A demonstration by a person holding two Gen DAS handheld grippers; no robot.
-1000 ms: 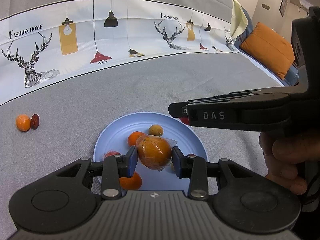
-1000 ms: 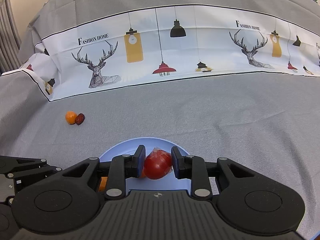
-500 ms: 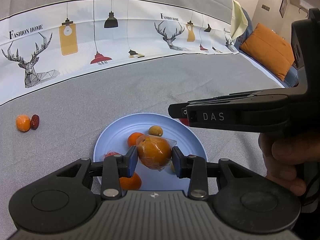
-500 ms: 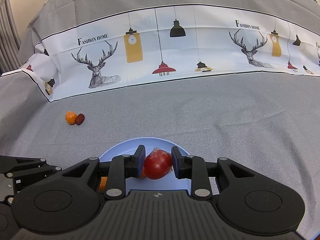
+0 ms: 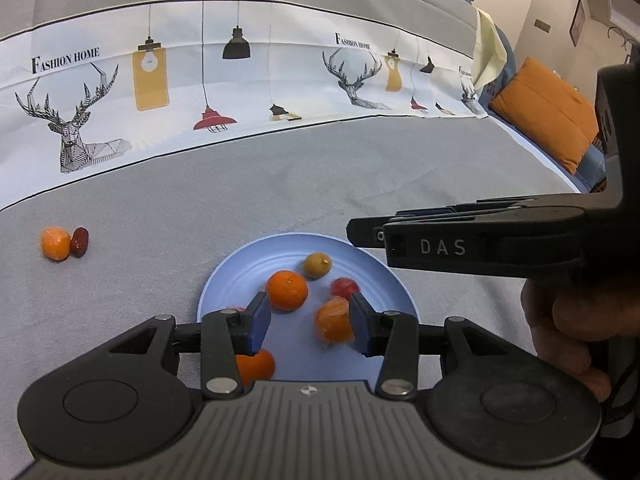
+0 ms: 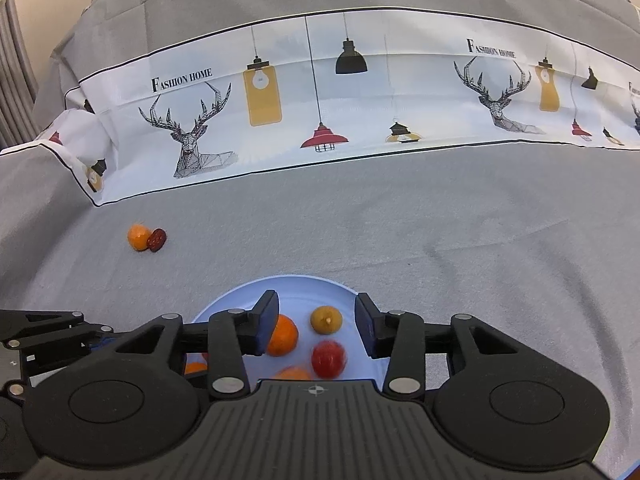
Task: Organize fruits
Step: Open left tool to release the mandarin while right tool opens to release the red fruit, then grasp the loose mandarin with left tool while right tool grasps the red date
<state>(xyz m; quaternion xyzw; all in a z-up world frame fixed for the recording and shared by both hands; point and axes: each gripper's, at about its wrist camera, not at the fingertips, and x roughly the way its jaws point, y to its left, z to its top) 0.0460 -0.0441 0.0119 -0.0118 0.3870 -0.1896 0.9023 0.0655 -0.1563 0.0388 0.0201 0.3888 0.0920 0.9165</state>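
Observation:
A light blue plate (image 5: 360, 256) (image 6: 304, 292) lies on the grey cloth and holds several fruits. My left gripper (image 5: 306, 322) is open above it; a wrapped orange (image 5: 334, 320) is blurred just below its jaws, beside another orange (image 5: 287, 290), a yellow-green fruit (image 5: 317, 265) and a red fruit (image 5: 344, 287). My right gripper (image 6: 316, 322) is open over the plate; the red fruit (image 6: 329, 358) lies below it, blurred, with an orange (image 6: 283, 335) and the yellow fruit (image 6: 326, 320). An orange (image 5: 55, 243) (image 6: 138, 237) and a dark red date (image 5: 80, 242) (image 6: 156, 239) lie on the cloth at far left.
The right gripper's body (image 5: 480, 246) and the hand holding it fill the right of the left wrist view. A printed white band (image 6: 320, 100) runs across the cloth at the back. An orange cushion (image 5: 548, 112) lies at far right.
Both grippers have opened. The wrapped orange has dropped from the left gripper and the red fruit from the right gripper onto the plate.

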